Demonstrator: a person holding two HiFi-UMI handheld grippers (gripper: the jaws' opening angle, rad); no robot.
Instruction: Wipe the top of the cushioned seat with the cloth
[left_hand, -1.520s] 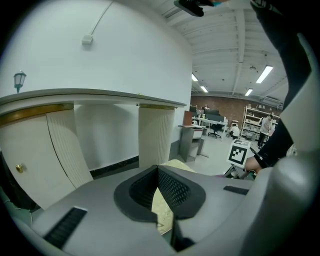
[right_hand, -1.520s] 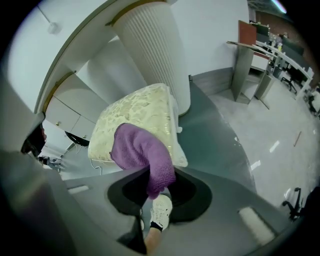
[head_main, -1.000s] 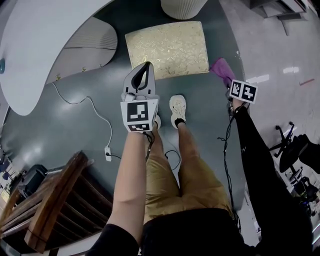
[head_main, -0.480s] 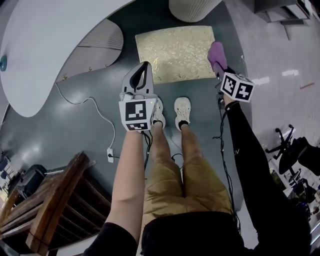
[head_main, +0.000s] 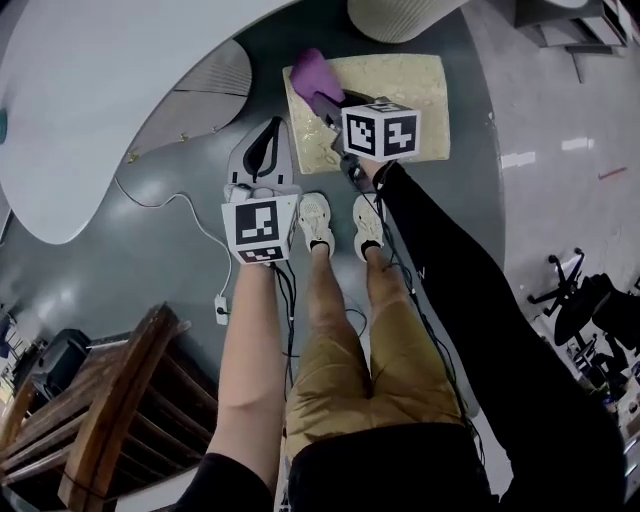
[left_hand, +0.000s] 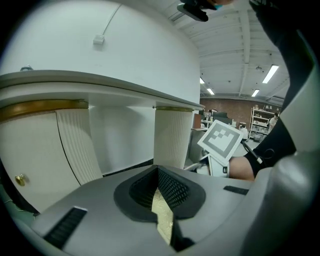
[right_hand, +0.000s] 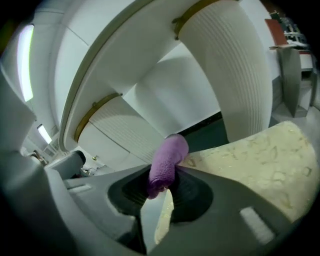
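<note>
The cushioned seat (head_main: 405, 85), gold-patterned, lies on the dark floor ahead of my feet. My right gripper (head_main: 325, 98) is over its left part, shut on a purple cloth (head_main: 313, 72) that rests at the seat's far-left corner. In the right gripper view the cloth (right_hand: 167, 160) sticks out past the gripper (right_hand: 162, 189), with the seat (right_hand: 250, 160) to its right. My left gripper (head_main: 268, 140) hovers over the floor just left of the seat, shut and holding nothing. In the left gripper view that gripper (left_hand: 159, 172) shows a sliver of the seat (left_hand: 164, 220) below its tips.
A white curved desk (head_main: 90, 80) fills the left, with ribbed pedestals (head_main: 395, 15) behind the seat. A cable and power strip (head_main: 216, 305) lie on the floor at the left. A wooden chair (head_main: 110, 410) is at the lower left. An office chair (head_main: 590, 300) stands at the right.
My right gripper has carried the cloth from the seat's right edge across its top to the far-left corner. The left gripper has barely moved.
</note>
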